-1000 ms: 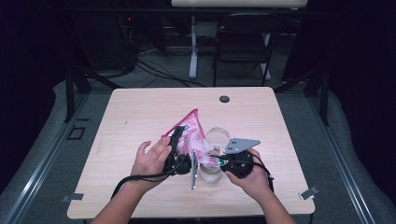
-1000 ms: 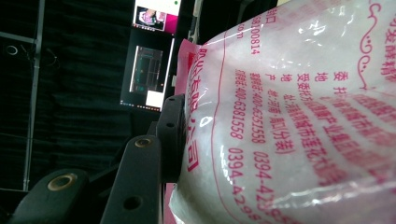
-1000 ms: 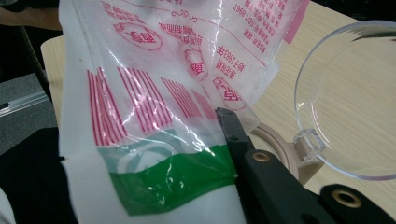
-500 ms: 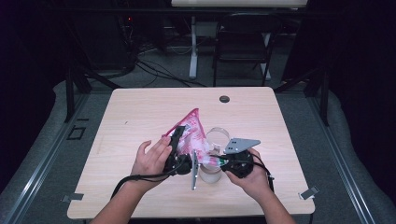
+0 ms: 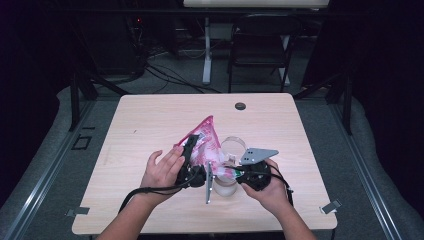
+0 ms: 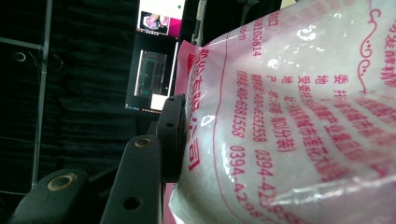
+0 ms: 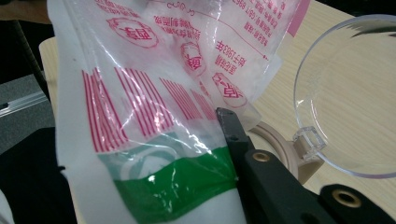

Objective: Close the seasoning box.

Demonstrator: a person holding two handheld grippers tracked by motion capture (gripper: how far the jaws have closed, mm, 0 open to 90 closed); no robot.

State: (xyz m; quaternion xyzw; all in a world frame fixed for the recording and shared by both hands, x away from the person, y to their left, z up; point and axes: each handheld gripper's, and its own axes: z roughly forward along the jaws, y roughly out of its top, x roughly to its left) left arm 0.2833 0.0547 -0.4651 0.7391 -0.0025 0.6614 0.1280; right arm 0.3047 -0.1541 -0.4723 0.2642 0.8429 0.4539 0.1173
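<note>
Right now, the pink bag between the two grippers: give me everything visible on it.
The bag is a glossy, translucent plastic pouch with pink-red print, pink edges, red stripes and a green band near one end, holding white contents. It is raised off the table, tilted, one corner pointing up. The left gripper clamps one side; the right gripper pinches the green-banded end. A clear lidded jar sits just beside and below it.

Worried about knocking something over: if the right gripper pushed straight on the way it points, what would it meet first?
The bag, already clamped in the right gripper. Beyond it, probably the clear lid and beige rim close by, though depth is unclear.
</note>
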